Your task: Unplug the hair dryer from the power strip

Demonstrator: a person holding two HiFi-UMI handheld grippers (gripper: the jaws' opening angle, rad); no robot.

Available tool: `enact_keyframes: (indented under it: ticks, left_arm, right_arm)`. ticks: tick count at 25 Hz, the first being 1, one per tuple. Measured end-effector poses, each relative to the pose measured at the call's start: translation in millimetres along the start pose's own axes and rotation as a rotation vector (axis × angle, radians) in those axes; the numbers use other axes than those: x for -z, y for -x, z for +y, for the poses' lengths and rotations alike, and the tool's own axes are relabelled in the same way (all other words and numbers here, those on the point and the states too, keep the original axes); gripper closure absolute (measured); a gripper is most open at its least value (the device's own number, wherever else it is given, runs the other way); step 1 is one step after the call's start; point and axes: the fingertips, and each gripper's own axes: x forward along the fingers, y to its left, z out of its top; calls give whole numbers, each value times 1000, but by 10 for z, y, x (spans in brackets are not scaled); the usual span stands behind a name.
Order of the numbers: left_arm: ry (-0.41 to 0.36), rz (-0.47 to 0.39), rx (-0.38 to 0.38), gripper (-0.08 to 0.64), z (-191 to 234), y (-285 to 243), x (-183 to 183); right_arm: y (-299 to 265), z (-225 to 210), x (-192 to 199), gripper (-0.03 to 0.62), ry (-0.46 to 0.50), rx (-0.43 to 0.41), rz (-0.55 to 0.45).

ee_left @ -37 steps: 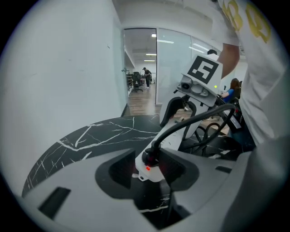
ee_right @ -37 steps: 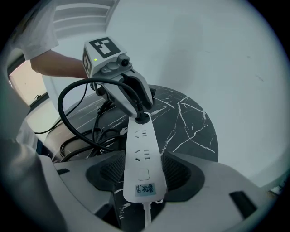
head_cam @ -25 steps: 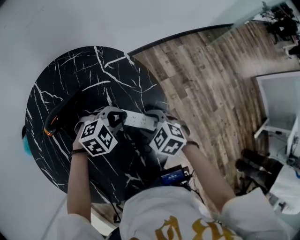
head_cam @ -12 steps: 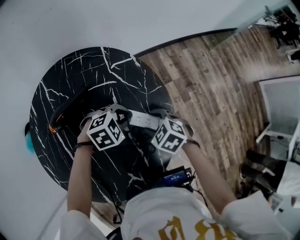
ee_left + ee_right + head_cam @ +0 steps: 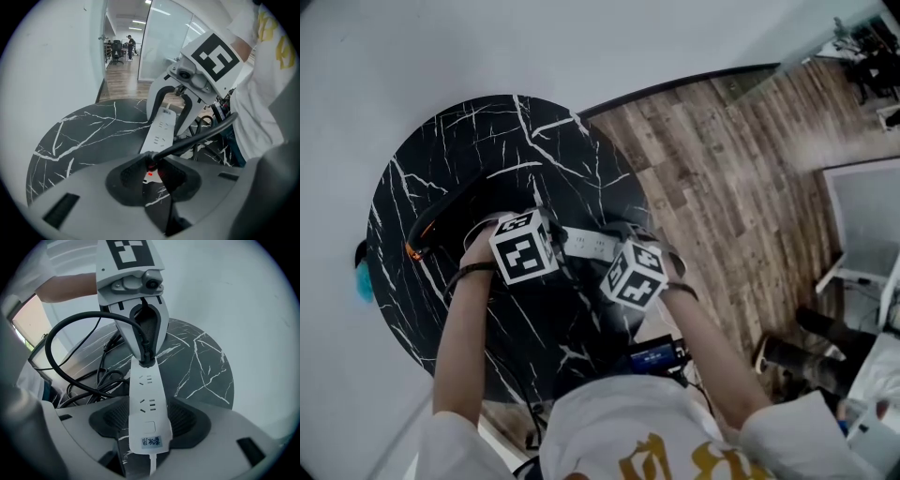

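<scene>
Hair dryer (image 5: 441,217) lies at the left side of the round black marble table (image 5: 487,131), left of both grippers and apart from them. Its black cord (image 5: 58,336) loops back toward the grippers. White power strip (image 5: 146,399) runs across mid-table between the two. Right gripper (image 5: 150,422) has its jaws spread wide and clamped across the strip's switch end, with a pad on each long edge. Left gripper (image 5: 152,169) is closed down narrow on the black plug (image 5: 144,356) at the strip's other end. The plug sits against the end socket, not yet out, and the cord exits the jaws toward the person.
</scene>
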Motion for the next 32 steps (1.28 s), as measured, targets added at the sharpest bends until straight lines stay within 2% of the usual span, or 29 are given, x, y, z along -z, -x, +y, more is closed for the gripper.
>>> enact_keyframes:
  ticks: [7, 13, 18, 24, 29, 32]
  left_arm:
    - [18, -52, -48, 490, 28, -11, -9]
    - [-23, -82, -87, 491, 39, -20, -32]
    - [-7, -110, -153, 494, 53, -22, -31]
    - [-6, -84, -135, 494, 46, -24, -28]
    - [-28, -105, -169, 495, 40, -27, -20]
    - [-38, -51, -105, 495, 48, -31, -2]
  right_arm:
    - [-108, 13, -38, 341, 60, 11, 17]
    - [-128, -10, -34, 330, 62, 12, -20]
    - [-162, 15, -61, 328, 50, -33, 74]
    - [-214, 34, -93, 327, 61, -26, 51]
    - [-221, 30, -83, 327, 60, -50, 90]
    - [-227, 41, -95, 327, 64, -49, 90]
